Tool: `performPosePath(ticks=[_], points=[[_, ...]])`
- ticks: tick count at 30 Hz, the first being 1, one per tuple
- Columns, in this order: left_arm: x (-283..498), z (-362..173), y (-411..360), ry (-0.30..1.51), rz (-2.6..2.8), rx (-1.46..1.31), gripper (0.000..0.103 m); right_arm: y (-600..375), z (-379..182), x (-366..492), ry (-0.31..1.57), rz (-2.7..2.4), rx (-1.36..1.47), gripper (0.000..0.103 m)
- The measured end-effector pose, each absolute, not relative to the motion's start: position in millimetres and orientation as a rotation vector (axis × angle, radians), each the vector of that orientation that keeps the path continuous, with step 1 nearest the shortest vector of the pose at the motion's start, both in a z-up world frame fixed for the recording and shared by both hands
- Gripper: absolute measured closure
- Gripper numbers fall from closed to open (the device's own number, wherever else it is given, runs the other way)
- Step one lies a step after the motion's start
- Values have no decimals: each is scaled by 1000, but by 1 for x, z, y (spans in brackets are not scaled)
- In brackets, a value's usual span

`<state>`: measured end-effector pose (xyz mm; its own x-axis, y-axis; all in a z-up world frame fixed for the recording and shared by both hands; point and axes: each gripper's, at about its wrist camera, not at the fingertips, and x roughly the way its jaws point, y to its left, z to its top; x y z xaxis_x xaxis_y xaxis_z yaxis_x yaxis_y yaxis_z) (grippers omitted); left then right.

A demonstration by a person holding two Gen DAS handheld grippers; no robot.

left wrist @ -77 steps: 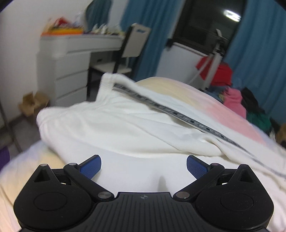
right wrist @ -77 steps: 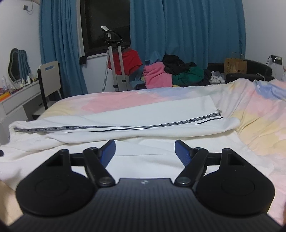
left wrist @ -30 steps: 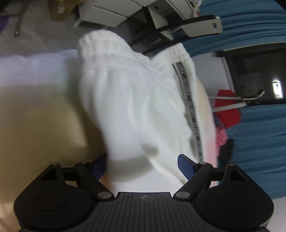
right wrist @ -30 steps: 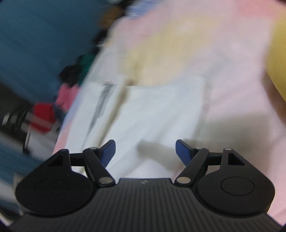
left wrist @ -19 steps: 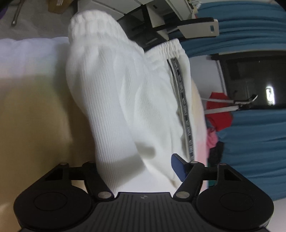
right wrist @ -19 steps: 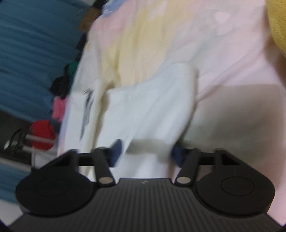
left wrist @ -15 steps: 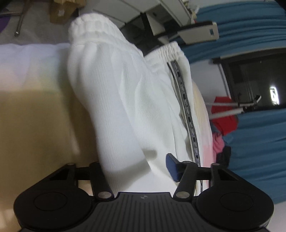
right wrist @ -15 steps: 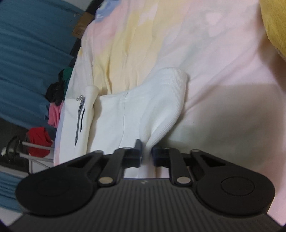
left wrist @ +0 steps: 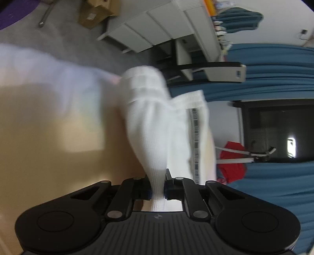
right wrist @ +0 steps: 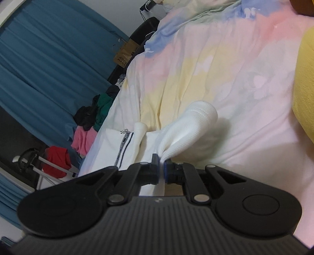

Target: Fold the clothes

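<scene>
Bed [right wrist: 225, 82]: pastel sheet in pink, yellow and blue patches, fills most of the right wrist view; in the left wrist view it shows as a blurred cream and pale surface on the left.
Curtains [right wrist: 39, 64]: blue, far left in the right wrist view; also along the right side of the left wrist view (that view is rolled sideways).
White trousers [right wrist: 149, 143]: lie on the bed, ribbed white knit with a patterned side stripe [right wrist: 122, 149]; one cuffed end bunches up just ahead of the right fingers, the elastic waistband end [left wrist: 145, 86] rises far from the left fingers.
White drawers [left wrist: 149, 27]: far, upper middle of the left wrist view, on the grey floor, with a chair beside them.
Clothes pile [right wrist: 92, 121]: pink, green, black and red garments, far left, by the curtains.
Left gripper [left wrist: 158, 186]: clamped on a ribbed fold of the white trousers, cloth pinched between both fingers (motion blur above it).
Right gripper [right wrist: 161, 170]: closed tight on a thin edge of the white trousers near the cuff.
Cardboard box [left wrist: 96, 11]: far, on the floor, top of the left wrist view.
Paper bag [right wrist: 126, 53]: brown, far, at the bed's far edge.
</scene>
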<state>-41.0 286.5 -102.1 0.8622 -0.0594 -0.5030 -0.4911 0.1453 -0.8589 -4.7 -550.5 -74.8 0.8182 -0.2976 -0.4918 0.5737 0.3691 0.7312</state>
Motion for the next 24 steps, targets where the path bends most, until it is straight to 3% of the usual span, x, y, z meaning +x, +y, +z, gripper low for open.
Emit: performPosePath(ticks=[8,12,17,24], points=[[15,-20,292,415,191,-1216,94,-553,-20,62,254,-519,962,95],[112,4,287,417,189,-1136,93,-553,9,135,256,-514,870,95],[248,-12,281,469,243,-1062,93,-550,2,250,303,-552,786,95],[377,-90,271,624,330,-921,93,-543,-72,369,430,-632,681,95]])
